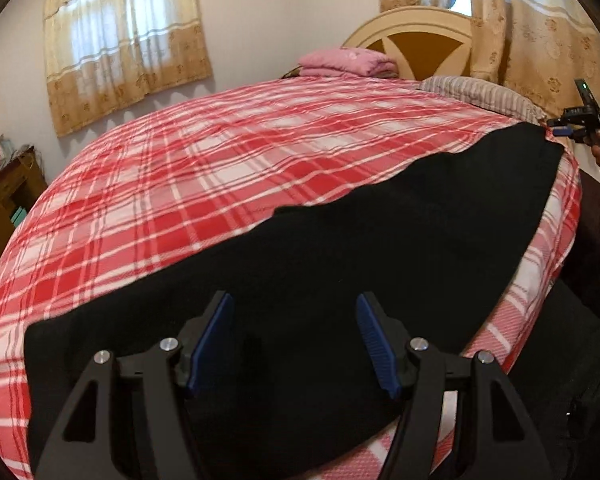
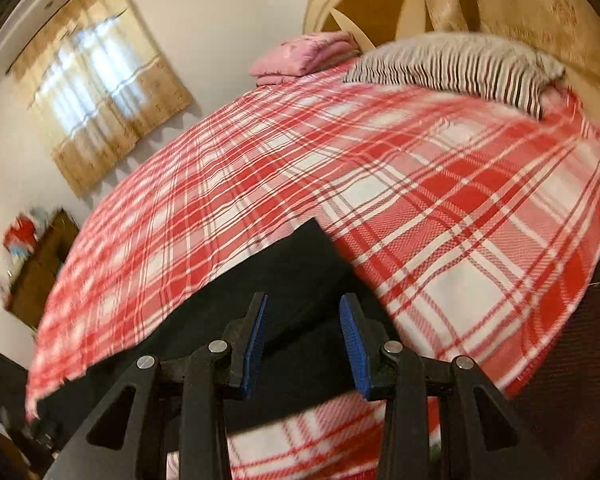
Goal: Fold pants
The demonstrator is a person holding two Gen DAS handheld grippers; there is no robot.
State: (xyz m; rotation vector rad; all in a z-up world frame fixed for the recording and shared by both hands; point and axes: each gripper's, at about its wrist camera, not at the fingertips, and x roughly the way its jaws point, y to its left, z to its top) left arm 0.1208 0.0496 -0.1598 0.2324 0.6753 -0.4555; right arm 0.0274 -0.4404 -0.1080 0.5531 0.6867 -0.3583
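Black pants (image 1: 340,240) lie flat along the near edge of a bed with a red and white plaid cover (image 1: 220,160). My left gripper (image 1: 296,300) is open, its blue-padded fingers hovering over the left end of the pants. In the left wrist view the right gripper (image 1: 560,128) shows at the far right, by the other end of the pants. In the right wrist view my right gripper (image 2: 304,304) is open above that end of the pants (image 2: 300,264), with a corner of the cloth lying ahead of the fingers on the plaid cover (image 2: 440,200).
A folded pink blanket (image 1: 348,62) and a striped pillow (image 1: 476,92) lie at the head of the bed by a cream headboard (image 1: 412,36). A wooden cabinet (image 1: 4,204) stands at the left wall. Curtained windows (image 1: 124,44) are behind.
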